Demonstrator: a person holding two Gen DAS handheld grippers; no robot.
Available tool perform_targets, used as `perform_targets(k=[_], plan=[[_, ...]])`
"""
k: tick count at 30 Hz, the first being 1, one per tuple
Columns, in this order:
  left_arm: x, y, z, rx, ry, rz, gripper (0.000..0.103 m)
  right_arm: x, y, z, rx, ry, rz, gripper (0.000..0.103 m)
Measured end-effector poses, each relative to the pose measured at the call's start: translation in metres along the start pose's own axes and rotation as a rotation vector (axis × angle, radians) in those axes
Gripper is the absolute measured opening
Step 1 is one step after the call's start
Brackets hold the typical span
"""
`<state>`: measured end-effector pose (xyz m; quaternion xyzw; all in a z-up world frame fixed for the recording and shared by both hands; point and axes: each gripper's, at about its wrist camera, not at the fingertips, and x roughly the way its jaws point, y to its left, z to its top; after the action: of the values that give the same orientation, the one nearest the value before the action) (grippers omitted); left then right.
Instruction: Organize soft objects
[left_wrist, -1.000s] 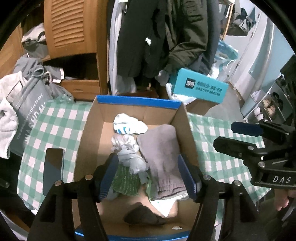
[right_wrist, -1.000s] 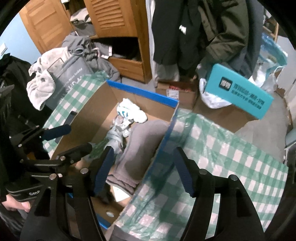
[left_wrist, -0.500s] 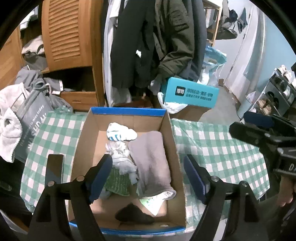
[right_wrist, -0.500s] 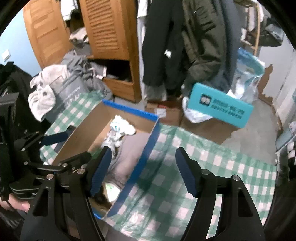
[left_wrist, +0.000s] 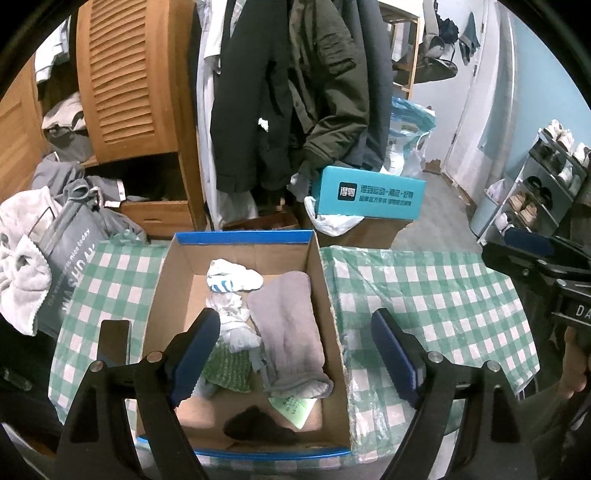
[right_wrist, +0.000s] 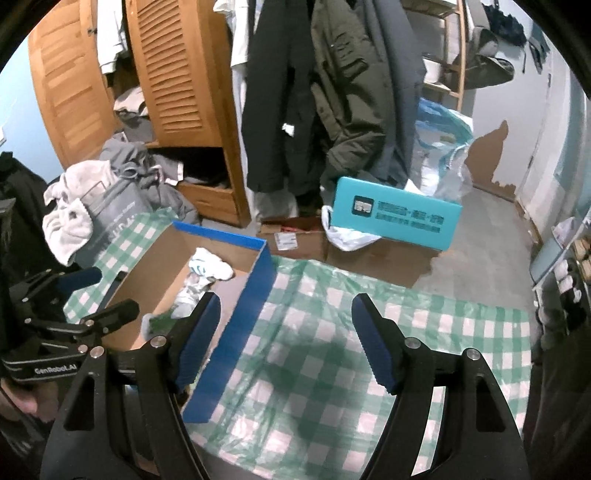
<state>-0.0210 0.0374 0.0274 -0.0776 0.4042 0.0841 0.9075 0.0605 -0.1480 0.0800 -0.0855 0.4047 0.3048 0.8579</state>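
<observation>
Left gripper (left_wrist: 295, 354) jaws opening (empty)

Both feeds look dim and cool to me, lit by soft indoor light from overhead with a bluish cast. Black corners frame each round fisheye picture, and straight lines bow hard near the rim. The coats (left_wrist: 295, 92) go almost featureless in shadow. On the right feed a soft dark shadow (right_wrist: 332, 354) falls on the checked cloth (right_wrist: 443, 332), whose plastic sheen gives faint glare. The box (left_wrist: 240, 236) is reasonably sharp on the left feed; the edges smear slightly.
</observation>
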Motion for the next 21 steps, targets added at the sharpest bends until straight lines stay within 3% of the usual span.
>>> perform_targets(k=[21], plan=[[0.007, -0.007, 0.001, -0.004, 0.013, 0.011, 0.085, 0.004, -0.013, -0.012, 0.002, 0.031, 0.002, 0.074]])
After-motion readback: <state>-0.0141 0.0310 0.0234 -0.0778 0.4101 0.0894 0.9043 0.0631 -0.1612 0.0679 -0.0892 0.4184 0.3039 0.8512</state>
